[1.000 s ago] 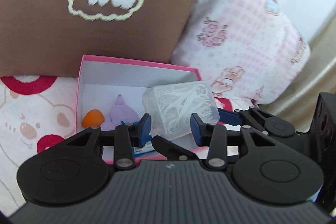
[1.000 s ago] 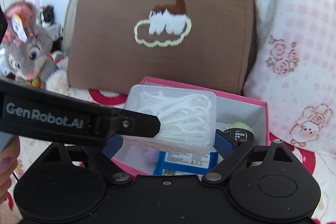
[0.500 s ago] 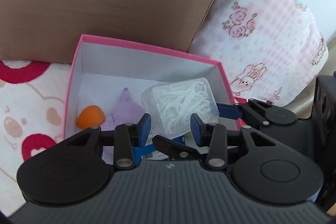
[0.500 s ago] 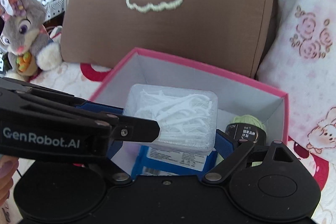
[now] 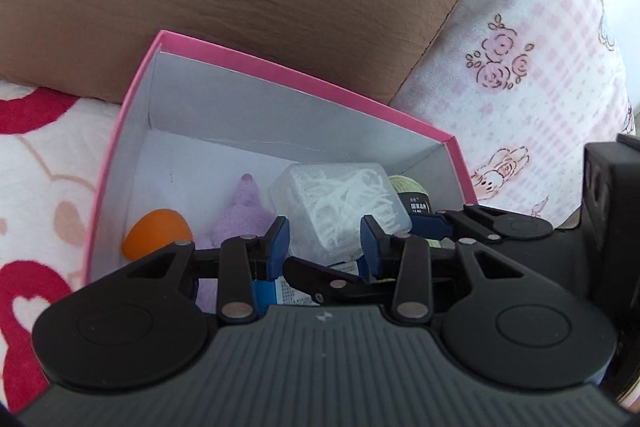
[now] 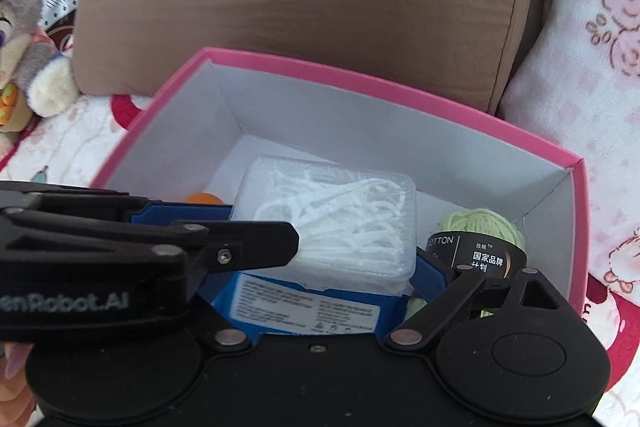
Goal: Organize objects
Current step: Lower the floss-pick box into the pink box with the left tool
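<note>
A clear box of white floss picks (image 6: 332,223) hangs low inside the open pink box (image 6: 360,83), with my right gripper (image 6: 324,267) shut on its two sides. One blue right finger (image 5: 430,227) presses the floss box's right side (image 5: 344,203). My left gripper (image 5: 324,235) comes in from the left (image 6: 264,231); its jaws are closing with the near corner of the floss box between the pads, and no firm press shows. Under the floss box lies a blue packet (image 6: 308,311). An orange ball (image 5: 156,239), a purple plush (image 5: 244,215) and green yarn (image 6: 480,227) lie in the pink box (image 5: 304,79).
A brown pillow (image 5: 200,7) leans right behind the pink box, with a pink checked pillow (image 5: 520,87) to its right. A grey plush rabbit (image 6: 24,59) sits at the far left. The box stands on a white and red blanket (image 5: 48,167). A person's fingers (image 6: 12,367) show at the lower left.
Both grippers sank together with the floss box, from above the pink box down into it. The pink box now fills more of both views and the pillow's embroidery slid to the top edge.
</note>
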{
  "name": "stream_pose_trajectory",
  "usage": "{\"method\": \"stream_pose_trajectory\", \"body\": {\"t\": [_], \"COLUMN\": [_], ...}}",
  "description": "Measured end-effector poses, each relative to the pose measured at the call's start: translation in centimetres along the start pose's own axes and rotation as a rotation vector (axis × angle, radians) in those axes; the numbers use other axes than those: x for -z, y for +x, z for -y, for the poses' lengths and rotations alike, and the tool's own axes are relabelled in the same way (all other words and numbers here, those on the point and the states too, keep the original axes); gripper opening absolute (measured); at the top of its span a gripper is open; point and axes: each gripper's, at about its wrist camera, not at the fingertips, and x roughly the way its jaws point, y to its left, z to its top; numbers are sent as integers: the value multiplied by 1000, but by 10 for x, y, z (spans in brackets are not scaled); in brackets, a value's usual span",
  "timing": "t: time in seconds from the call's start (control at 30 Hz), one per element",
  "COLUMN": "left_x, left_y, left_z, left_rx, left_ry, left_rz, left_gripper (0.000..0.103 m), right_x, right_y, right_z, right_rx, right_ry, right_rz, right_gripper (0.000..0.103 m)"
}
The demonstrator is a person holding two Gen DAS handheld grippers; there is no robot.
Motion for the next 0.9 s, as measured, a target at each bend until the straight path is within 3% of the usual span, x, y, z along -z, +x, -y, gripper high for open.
{"method": "stream_pose_trajectory", "body": {"t": [0.23,0.6,0.63,0.67,0.77,0.9], "left_x": [6,8,9,10,14,18], "left_y": [21,27,26,26,28,33], "left_z": [-15,-13,-12,-9,-3,-2], "left_rx": [-5,-8,-11,-15,-14,-15], "left_ry": [-30,-7,5,21,57,60], "left_rz": [-56,-46,-37,-26,-18,-21], "left_gripper": [36,30,27,23,18,17], "right_x": [5,19,21,23,26,26], "right_y": [19,2,-1,-4,-2,5], "right_z": [-1,3,4,4,-2,-7], "right_rx": [13,28,35,45,51,93], "right_ry": [-39,-12,-11,-16,-28,-34], "right_rz": [-82,-26,-4,8,0,-9], "right_gripper": [94,92,88,75,54,49]}}
